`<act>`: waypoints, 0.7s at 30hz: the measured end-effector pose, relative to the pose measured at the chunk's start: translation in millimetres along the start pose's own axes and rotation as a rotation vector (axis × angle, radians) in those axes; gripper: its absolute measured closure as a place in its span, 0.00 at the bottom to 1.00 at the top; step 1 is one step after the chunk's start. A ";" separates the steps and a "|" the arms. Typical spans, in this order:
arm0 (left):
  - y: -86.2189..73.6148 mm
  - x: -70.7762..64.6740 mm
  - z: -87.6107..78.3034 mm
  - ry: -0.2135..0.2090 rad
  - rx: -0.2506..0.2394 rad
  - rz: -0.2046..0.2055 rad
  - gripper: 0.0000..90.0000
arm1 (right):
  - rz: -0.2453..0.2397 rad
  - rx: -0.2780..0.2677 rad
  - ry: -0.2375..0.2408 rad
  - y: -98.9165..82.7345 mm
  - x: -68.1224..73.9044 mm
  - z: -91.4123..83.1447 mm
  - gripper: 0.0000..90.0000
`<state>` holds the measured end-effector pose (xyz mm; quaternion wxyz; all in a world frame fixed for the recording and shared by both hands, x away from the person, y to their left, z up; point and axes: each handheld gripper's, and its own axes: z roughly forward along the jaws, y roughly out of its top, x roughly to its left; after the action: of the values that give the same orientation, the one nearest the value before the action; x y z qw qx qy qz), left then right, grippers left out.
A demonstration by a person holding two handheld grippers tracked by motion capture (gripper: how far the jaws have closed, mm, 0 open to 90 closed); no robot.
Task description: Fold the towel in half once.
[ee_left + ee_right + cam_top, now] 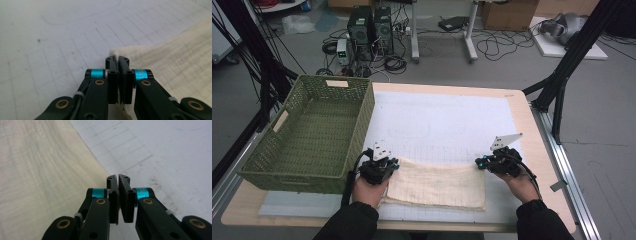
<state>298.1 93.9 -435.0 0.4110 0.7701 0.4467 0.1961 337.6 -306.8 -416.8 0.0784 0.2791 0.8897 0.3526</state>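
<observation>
Folded cream cloth [437,184] of soft crinkled weave lying flat on the white gridded mat [447,120] near the table's front edge, left gripper [393,164] pinched shut on its far left corner, right gripper [479,163] clamped on its far right corner, woven green rectangular basket [314,135] just left.

Cloth [437,184] was cream, faintly ribbed; mat [447,122] white with thin grid lines; basket [312,135] olive-green weave; grippers' jaws black, cyan bands.
</observation>
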 end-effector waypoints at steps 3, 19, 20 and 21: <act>4.8 3.6 5.3 0.008 -0.009 -0.034 0.96 | 0.019 -0.012 -0.025 2.6 -10.8 1.1 0.96; 4.0 10.9 7.2 -0.010 -0.049 -0.062 0.71 | 0.043 -0.060 0.012 -10.7 -1.2 3.1 0.66; 4.4 11.4 7.2 -0.016 -0.054 -0.069 0.71 | 0.047 -0.071 0.015 -12.2 -1.5 3.0 0.64; 5.0 12.3 7.2 -0.024 -0.060 -0.075 0.70 | 0.051 -0.076 0.015 -12.9 -0.9 2.5 0.63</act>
<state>312.0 99.7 -435.9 0.4462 0.7424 0.4644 0.1845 333.5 -313.5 -427.3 0.0733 0.2957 0.8688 0.3903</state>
